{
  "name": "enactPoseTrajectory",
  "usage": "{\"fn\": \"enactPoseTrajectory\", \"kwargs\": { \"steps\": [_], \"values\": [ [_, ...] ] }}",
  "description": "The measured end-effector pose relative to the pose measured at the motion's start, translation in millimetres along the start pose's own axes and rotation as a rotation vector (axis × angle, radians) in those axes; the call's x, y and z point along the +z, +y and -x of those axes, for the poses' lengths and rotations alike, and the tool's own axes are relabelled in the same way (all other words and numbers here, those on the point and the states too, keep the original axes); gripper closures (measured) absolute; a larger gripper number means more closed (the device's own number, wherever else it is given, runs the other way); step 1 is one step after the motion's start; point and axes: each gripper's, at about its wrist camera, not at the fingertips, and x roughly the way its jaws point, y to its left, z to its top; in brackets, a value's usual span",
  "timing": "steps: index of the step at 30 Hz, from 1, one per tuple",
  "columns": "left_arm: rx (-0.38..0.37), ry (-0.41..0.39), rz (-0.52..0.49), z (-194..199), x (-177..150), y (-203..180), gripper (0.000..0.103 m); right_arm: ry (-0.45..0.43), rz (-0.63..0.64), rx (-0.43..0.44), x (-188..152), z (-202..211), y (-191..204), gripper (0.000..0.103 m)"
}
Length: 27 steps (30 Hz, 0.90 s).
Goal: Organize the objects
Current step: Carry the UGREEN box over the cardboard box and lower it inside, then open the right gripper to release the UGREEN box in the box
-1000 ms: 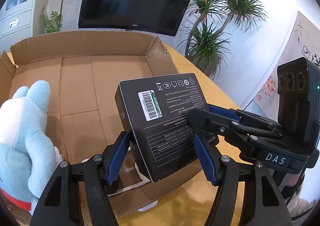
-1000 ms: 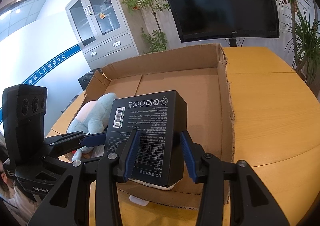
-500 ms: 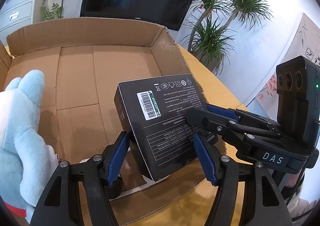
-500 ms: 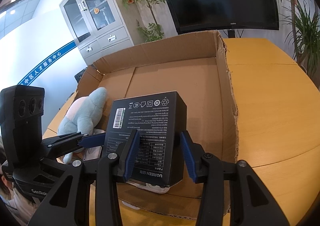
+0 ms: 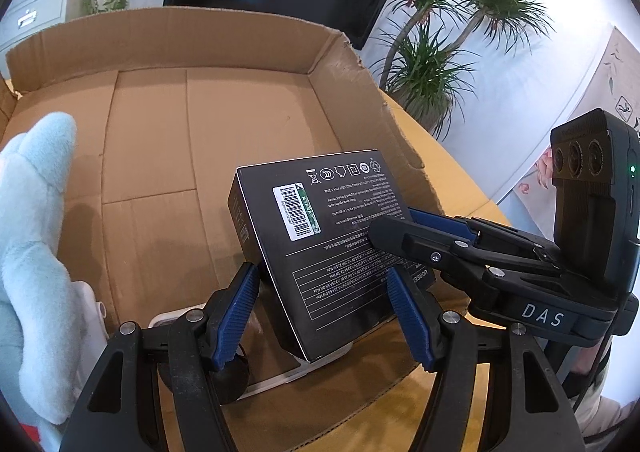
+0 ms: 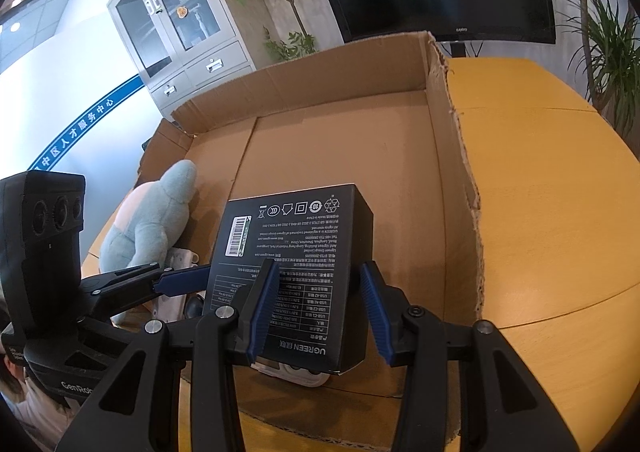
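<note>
Right wrist view alone shows the black box (image 6: 296, 272) reading UGREEN, pinched between both tongs, right tongs (image 6: 320, 312) and left tongs (image 5: 324, 316), over the cardboard box (image 5: 208, 140); left view alone shows potted palms (image 5: 448, 52).

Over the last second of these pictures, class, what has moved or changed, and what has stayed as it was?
Both claws, left and right, have carried the black box forward and deeper over the cardboard carton, so more of its floor shows. The blue plush toy has slid toward the near left of view. Unchanged: both claws flank the box, nothing is released, and the white device lies beneath it.
</note>
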Motion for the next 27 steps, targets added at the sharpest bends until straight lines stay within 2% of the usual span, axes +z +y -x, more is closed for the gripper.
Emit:
{"fn": "enactPoseTrajectory", "kwargs": {
  "steps": [7, 11, 13, 15, 17, 18, 20, 23, 25, 27],
  "values": [
    [0.004, 0.034, 0.006, -18, -6, 6, 0.037, 0.039, -0.015, -0.012, -6, -14, -7, 0.062],
    [0.065, -0.008, -0.027, -9, -9, 1, 0.034, 0.046, -0.014, -0.04, -11, -17, -8, 0.06],
    [0.088, -0.051, -0.041, 7, -9, -2, 0.027, 0.023, -0.006, -0.059, -12, -9, -5, 0.053],
    [0.095, -0.1, -0.046, 29, -12, -2, 0.022, -0.022, 0.005, -0.088, -14, 7, -3, 0.042],
    [0.098, -0.129, -0.047, 50, -18, -2, 0.017, -0.064, 0.005, -0.062, -17, 27, -2, 0.037],
    [0.097, -0.139, -0.05, 60, -23, -3, 0.012, -0.082, 0.006, -0.05, -21, 39, -2, 0.034],
    [0.084, -0.152, -0.055, 81, -41, -5, 0.012, -0.106, 0.022, -0.026, -31, 60, 0, 0.033],
    [0.016, -0.141, -0.026, 102, -75, -3, 0.012, -0.11, 0.053, 0.035, -54, 83, 10, 0.028],
    [0.005, -0.112, 0.014, 107, -101, 3, 0.012, -0.066, 0.087, 0.097, -76, 86, 22, 0.027],
    [0.008, -0.086, 0.055, 107, -121, 9, 0.012, -0.006, 0.112, 0.11, -93, 76, 34, 0.027]
  ]
}}
